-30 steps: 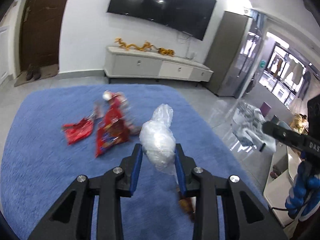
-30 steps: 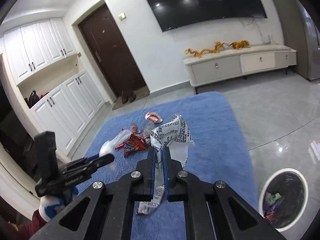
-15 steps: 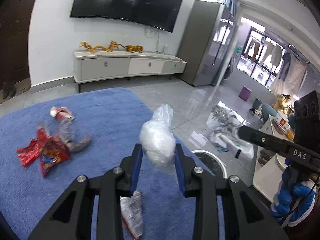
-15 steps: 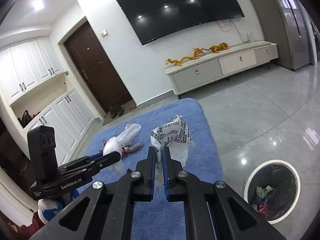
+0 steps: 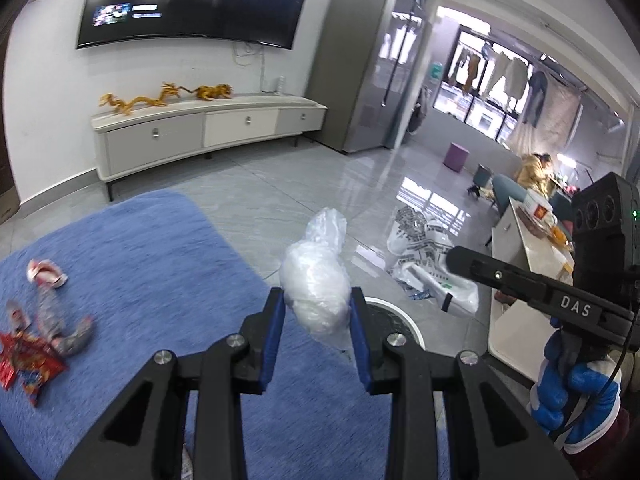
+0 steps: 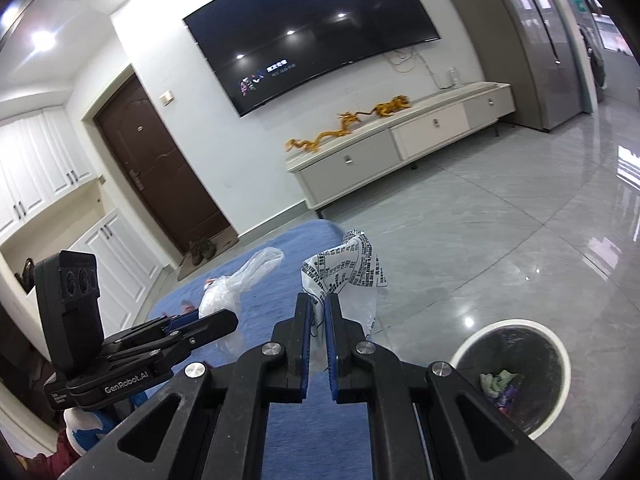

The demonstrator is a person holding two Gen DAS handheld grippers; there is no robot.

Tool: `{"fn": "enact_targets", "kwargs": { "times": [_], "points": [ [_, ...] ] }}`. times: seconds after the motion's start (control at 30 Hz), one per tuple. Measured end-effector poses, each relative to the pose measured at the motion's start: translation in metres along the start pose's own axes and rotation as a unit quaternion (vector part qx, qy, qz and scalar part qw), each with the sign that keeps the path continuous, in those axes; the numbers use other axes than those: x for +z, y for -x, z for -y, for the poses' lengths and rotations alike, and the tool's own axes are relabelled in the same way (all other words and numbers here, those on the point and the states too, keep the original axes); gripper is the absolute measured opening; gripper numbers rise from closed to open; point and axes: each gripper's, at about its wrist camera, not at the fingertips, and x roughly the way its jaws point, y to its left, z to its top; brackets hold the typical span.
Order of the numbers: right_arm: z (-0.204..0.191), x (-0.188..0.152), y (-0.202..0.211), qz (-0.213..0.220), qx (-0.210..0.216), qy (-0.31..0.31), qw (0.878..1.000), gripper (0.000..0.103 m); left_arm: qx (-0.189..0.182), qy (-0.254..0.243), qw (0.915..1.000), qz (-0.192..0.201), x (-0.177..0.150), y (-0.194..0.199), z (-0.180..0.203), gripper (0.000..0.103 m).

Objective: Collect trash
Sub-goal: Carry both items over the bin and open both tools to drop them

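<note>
My left gripper point(image 5: 318, 300) is shut on a crumpled clear plastic bag point(image 5: 316, 280) and holds it in the air above the rim of the white trash bin point(image 5: 408, 322). My right gripper point(image 6: 317, 306) is shut on a white plastic bag with black print point(image 6: 344, 272), held up beside the bin point(image 6: 512, 368), which has trash inside. The left gripper with its clear bag point(image 6: 236, 280) shows at the left of the right wrist view. The printed bag point(image 5: 428, 264) hangs from the right gripper at the right of the left wrist view.
Red snack wrappers point(image 5: 24, 364) and a crushed can point(image 5: 46, 276) lie on the blue rug point(image 5: 140, 280). A white TV cabinet point(image 5: 200, 132) stands against the far wall. The grey tiled floor point(image 6: 500, 220) surrounds the rug.
Both grippers have swung right, away from the wrappers on the rug and towards the trash bin, each keeping hold of its bag.
</note>
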Motion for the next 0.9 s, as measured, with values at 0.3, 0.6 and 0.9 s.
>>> {"fn": "enact_targets", "kwargs": {
  "times": [0.3,0.6,0.9],
  "points": [
    [0.077,0.008,0.006,-0.001,-0.059,-0.045,0.997,0.007,-0.029,-0.032,0.9976,-0.054,0.023,-0.067,0.046,0.03],
    [0.152,-0.018,-0.03,-0.061,-0.124,-0.101,0.985,0.007,-0.06,-0.03,0.9897,-0.126,0.034,-0.163,0.09,0.032],
    [0.199,-0.04,-0.046,-0.094,-0.163,-0.136,0.973,0.015,-0.094,0.009,0.9792,-0.179,0.02,-0.227,0.098,0.055]
  ]
}}
